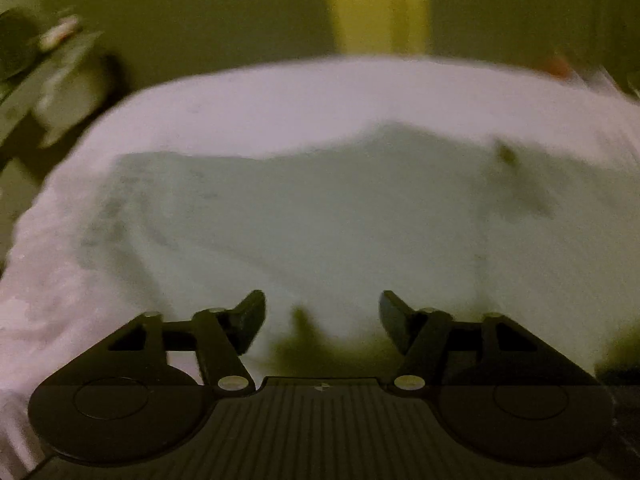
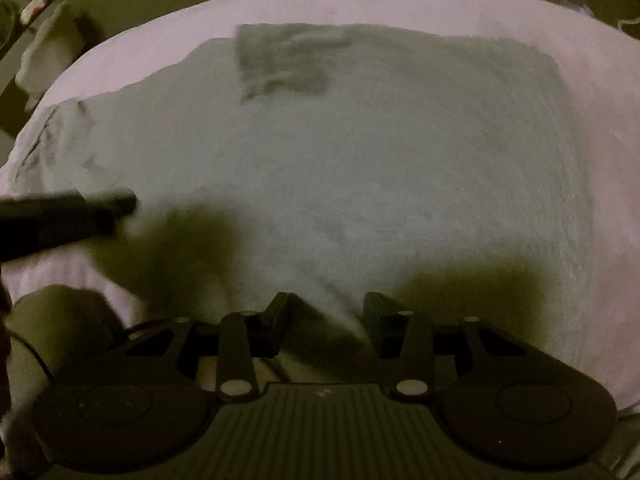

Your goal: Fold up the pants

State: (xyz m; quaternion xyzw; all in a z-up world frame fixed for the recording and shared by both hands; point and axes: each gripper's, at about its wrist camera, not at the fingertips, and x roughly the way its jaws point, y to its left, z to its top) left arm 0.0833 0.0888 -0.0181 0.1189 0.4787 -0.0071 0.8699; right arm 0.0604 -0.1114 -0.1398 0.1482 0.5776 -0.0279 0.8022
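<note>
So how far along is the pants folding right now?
Already done, it seems: the pants lie on the white cover as a broad, roughly squared slab, so at least one fold looks made. In hand: nothing. The left gripper and right gripper are both open above the cloth. Left: probably another fold and some smoothing of the bunched left edge.

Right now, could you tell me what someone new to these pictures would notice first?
The grey-green pants stand out first, spread flat across the middle of a pale pink sheet, with a darker patch near their far edge. Next come the two black claws: the right claw open at the near edge, and the left claw open too, nothing between its fingers.
</note>
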